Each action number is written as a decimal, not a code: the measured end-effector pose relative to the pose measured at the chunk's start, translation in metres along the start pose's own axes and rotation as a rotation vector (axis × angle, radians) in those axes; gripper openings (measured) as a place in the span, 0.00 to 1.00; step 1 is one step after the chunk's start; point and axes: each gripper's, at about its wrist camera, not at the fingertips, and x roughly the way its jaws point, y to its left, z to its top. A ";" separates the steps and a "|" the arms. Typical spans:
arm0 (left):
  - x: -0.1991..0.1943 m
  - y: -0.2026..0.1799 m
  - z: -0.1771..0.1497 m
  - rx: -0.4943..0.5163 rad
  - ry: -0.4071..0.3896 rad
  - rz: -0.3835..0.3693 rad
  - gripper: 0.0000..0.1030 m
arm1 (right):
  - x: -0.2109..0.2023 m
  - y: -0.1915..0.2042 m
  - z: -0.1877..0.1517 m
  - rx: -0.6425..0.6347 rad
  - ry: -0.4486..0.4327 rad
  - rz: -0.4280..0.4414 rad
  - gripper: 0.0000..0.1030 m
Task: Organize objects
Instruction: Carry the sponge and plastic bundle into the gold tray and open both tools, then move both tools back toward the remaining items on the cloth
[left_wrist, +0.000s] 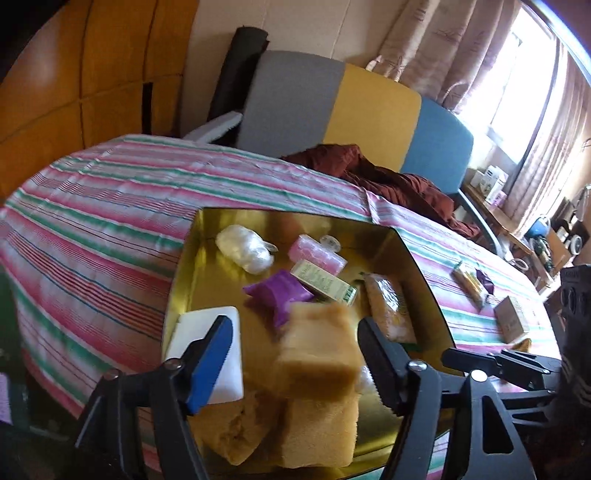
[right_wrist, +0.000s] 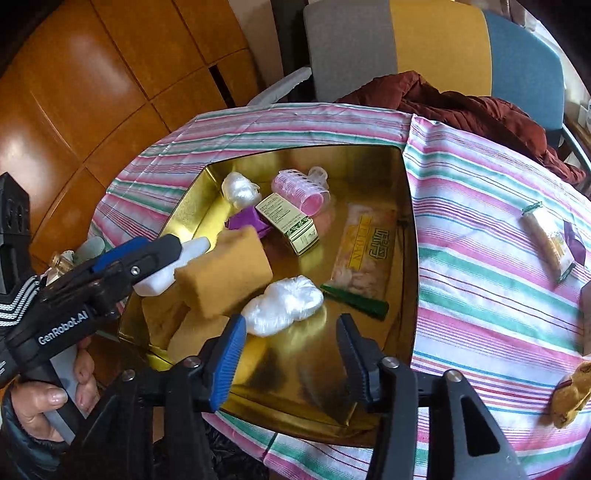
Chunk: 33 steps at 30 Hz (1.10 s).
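A gold tray (left_wrist: 295, 216) (right_wrist: 314, 369) lies on the striped tablecloth (left_wrist: 110, 221). My left gripper (left_wrist: 295, 328) hovers over its near left corner with jaws apart. A blurred yellow sponge (left_wrist: 317, 347) (right_wrist: 225, 273) sits between them, clear of the blue pad, above two more sponges (left_wrist: 321, 432) and a white block (left_wrist: 210, 350). My right gripper (right_wrist: 291, 350) stands open over the tray's front, nothing between its fingers, with a white plastic wad (right_wrist: 284, 304) just past the tips. A pink hair roller (right_wrist: 301, 190), a cream-and-green box (right_wrist: 291, 225) and a yellow packet (right_wrist: 365, 254) lie farther in.
On the cloth right of the tray lie a long packet (right_wrist: 550, 240), a small box (left_wrist: 511, 319) and a brown soft toy (right_wrist: 569, 395). A dark red garment (left_wrist: 388, 177) drapes over the far table edge by a grey, yellow and blue chair back (left_wrist: 369, 107).
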 end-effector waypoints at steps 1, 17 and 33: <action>-0.002 0.000 0.001 0.003 -0.008 0.011 0.72 | -0.001 0.000 -0.001 0.003 -0.006 -0.003 0.59; -0.011 -0.005 -0.009 0.032 -0.026 0.095 0.81 | -0.010 0.006 -0.009 -0.052 -0.098 -0.136 0.83; -0.009 -0.017 -0.014 0.056 -0.004 0.096 0.83 | -0.017 -0.001 -0.011 -0.062 -0.162 -0.211 0.87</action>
